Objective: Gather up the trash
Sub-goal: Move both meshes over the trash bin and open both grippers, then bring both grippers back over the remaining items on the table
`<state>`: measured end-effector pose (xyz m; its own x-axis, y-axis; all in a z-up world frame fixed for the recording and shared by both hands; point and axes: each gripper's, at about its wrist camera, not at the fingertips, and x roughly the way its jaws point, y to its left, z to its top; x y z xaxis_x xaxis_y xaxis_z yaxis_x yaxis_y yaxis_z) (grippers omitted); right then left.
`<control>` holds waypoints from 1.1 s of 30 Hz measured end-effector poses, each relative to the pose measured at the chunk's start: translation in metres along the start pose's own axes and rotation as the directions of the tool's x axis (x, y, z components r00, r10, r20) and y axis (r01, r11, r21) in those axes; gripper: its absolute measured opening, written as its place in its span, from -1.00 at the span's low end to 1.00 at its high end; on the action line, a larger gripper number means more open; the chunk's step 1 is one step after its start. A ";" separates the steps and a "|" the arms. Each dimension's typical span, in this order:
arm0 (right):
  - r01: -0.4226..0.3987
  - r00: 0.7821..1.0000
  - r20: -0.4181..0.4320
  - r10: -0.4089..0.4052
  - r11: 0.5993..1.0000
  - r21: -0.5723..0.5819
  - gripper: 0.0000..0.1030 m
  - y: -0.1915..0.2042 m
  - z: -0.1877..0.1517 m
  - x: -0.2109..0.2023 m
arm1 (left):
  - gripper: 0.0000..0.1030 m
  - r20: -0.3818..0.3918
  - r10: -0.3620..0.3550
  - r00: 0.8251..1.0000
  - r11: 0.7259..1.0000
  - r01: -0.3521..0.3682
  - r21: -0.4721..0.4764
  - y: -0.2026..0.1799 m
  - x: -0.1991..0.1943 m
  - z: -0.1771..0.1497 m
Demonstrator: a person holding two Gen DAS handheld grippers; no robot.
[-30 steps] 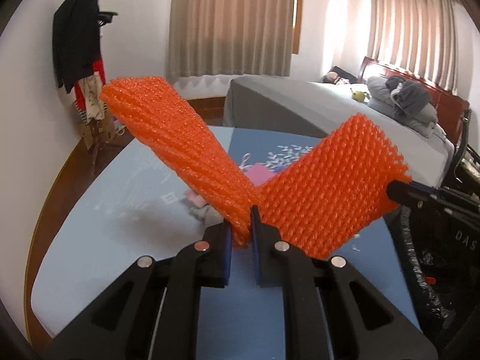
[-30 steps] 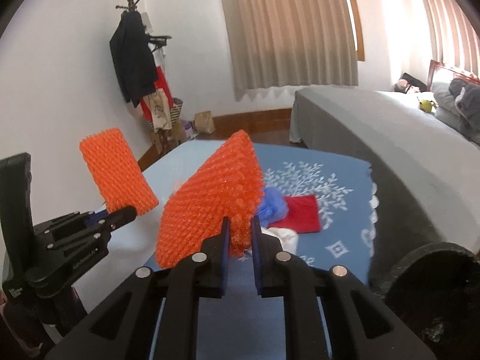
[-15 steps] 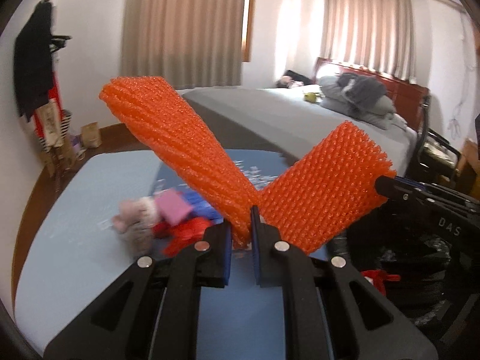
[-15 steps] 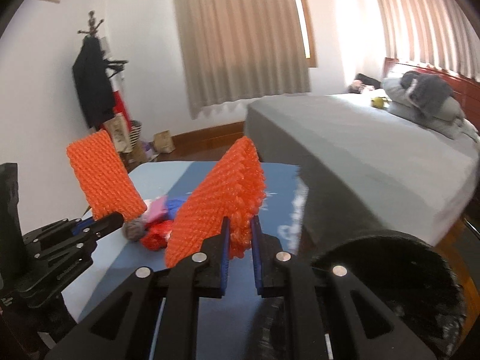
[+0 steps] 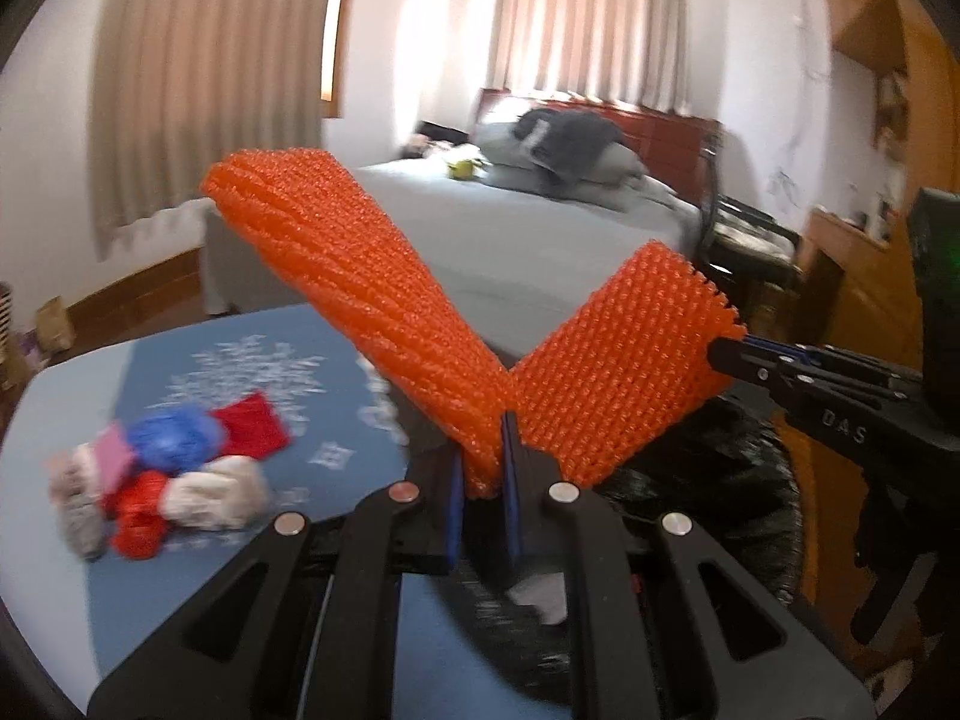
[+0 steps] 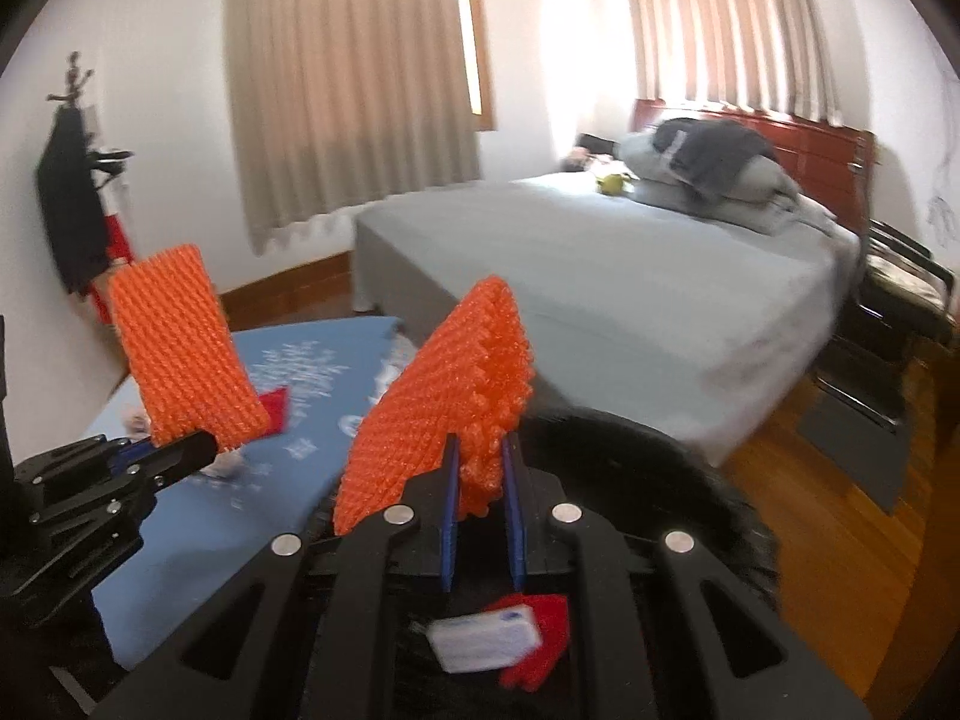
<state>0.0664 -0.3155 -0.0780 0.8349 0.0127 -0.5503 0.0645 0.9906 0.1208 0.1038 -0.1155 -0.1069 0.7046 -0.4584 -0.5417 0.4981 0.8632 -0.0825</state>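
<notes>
White letters "DAS" are readable on the right gripper (image 5: 729,354) body in the left wrist view. The left gripper (image 5: 483,468) has its fingers (image 5: 453,498) closed on the bottom end of one orange foam net (image 5: 360,288), which rises up and to the left. The right gripper clamps a second orange foam net (image 6: 438,408) low between its fingers, above the black bin bag (image 6: 660,468). Loose trash pile (image 5: 156,480) lies on the blue surface (image 5: 54,570).

A home bedroom: made bed (image 6: 600,252), curtained windows (image 6: 348,78), wooden floor (image 6: 840,510).
</notes>
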 end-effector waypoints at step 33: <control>0.061 0.998 -0.032 -0.060 0.997 0.037 0.88 -0.001 -0.025 0.016 | 0.76 -0.004 0.112 0.994 0.991 -0.112 -0.068 0.053 -0.008 -0.026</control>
<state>0.0663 -0.3132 -0.1078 0.8115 -0.0423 -0.5829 0.1357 0.9838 0.1175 0.1120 -0.0603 -0.1287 0.7541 -0.3579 -0.5506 0.3804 0.9215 -0.0780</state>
